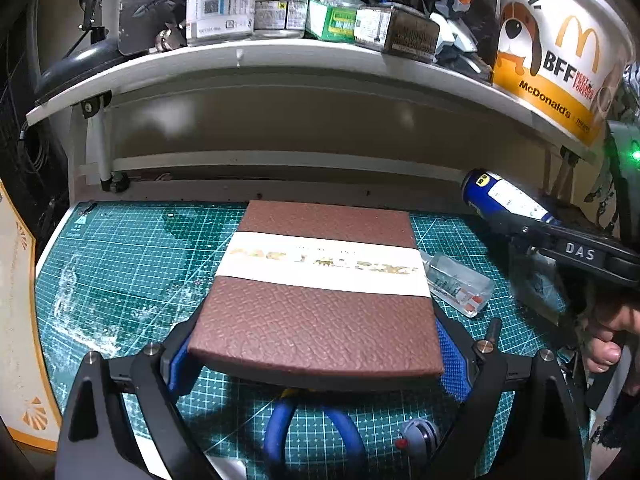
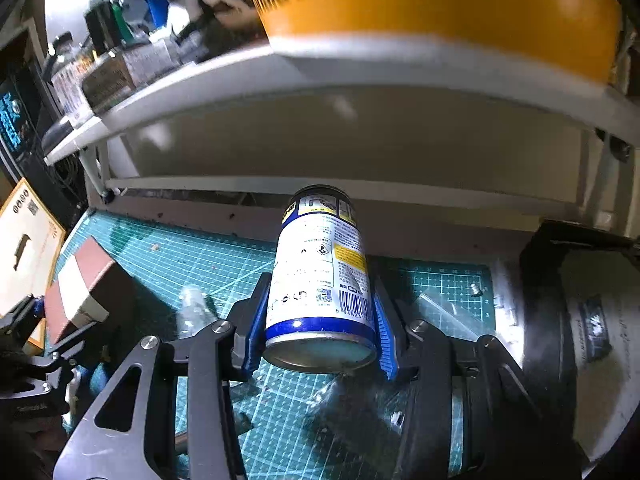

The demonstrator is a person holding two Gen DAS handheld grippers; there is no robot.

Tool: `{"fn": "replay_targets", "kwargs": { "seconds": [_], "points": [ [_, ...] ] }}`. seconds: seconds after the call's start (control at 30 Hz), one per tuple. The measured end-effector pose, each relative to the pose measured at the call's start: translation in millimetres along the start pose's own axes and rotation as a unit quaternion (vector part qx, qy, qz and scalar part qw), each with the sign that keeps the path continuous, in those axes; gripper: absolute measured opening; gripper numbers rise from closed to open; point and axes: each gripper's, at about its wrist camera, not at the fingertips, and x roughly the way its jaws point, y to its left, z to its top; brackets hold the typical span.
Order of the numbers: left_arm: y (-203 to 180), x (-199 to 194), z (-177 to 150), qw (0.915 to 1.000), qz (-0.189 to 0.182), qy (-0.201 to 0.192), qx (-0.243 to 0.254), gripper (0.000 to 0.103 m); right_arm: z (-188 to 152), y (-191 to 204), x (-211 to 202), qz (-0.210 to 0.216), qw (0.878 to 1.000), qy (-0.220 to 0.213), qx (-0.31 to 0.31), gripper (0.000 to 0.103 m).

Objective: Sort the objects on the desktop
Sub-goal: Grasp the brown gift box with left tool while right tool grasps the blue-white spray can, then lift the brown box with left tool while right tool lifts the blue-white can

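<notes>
Left gripper (image 1: 316,364): lower centre of the left wrist view, its blue-padded tongs clamped on the two side edges of the brown box; it also shows at the lower left edge of the right wrist view (image 2: 40,332)
Brown box (image 1: 320,292): flat rectangular box with a woven, leather-like brown texture and a white band across its middle carrying faded gold lettering too blurred to read; held above the cutting mat, filling the centre of the frame; in the right wrist view it sits at mid left (image 2: 84,284), tilted
Right gripper (image 2: 320,340): lower centre of the right wrist view, tongs clamped on the lower sides of the spray can
Spray can (image 2: 320,280): white cylinder with blue bands at both ends, a yellow warning patch, small print and a barcode; metal base towards the camera, far end pointing to the shelf; in the left wrist view it lies at mid right (image 1: 504,196), tilted
Cutting mat (image 1: 132,264): green with a white grid and whitish smears on its left part
Clear plastic case (image 1: 460,284): on the mat just right of the box
Shelf (image 1: 280,56): white, across the top, crowded with bottles
McDonald's bucket (image 1: 560,52): upper right, white and yellow, with a dog drawing
</notes>
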Motion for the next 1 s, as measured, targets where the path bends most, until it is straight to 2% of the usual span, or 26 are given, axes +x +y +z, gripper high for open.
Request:
{"fn": "replay_targets", "kwargs": {
  "seconds": [0.37,1.0],
  "points": [
    [-0.9,-23.5,9.8,0.9999,0.010,0.001,-0.006,0.094,-8.8,1.8,-42.0,-0.001,1.000,0.008,0.004,0.042],
    [-5.3,-103.5,4.8,0.9999,0.000,-0.010,0.000,0.094,-39.7,18.1,-138.5,-0.026,0.999,-0.011,0.019,0.042]
  ]
}}
